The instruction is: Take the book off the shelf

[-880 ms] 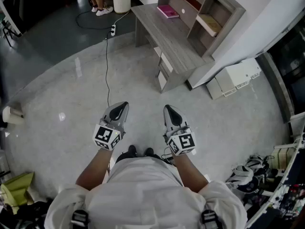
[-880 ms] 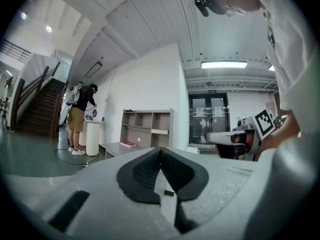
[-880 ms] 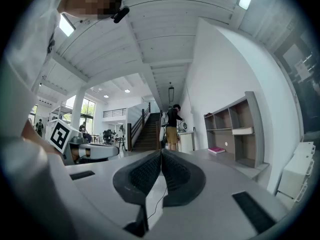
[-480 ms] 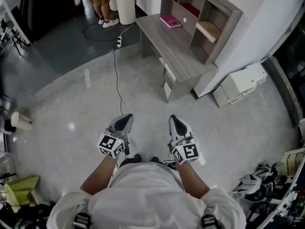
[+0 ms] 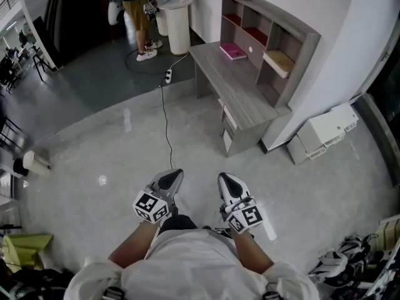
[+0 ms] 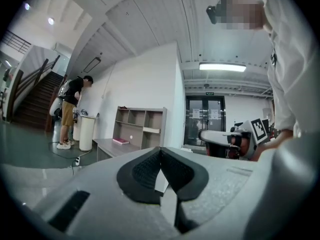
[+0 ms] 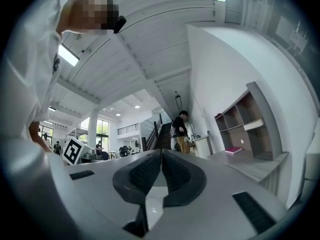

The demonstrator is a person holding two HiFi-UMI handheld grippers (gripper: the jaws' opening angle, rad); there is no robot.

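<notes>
Ahead and to your right, across open floor (image 5: pixel 112 136), stands the desk (image 5: pixel 247 95) with its shelf unit (image 5: pixel 294 27) on top, well apart from both grippers. The pink book (image 5: pixel 233 50) lies flat at the foot of the far cubbies, so your right gripper (image 5: pixel 225 181) is slightly nearer than your left gripper (image 5: pixel 172 177). Both have jaws pressed together on nothing. A pale slab (image 5: pixel 279 61) in the nearer cubby may be another book; it's too small to tell.

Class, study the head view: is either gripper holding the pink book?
No: the left gripper and right gripper hang shut and empty above the floor, apart from the pink book on the desk.
</notes>
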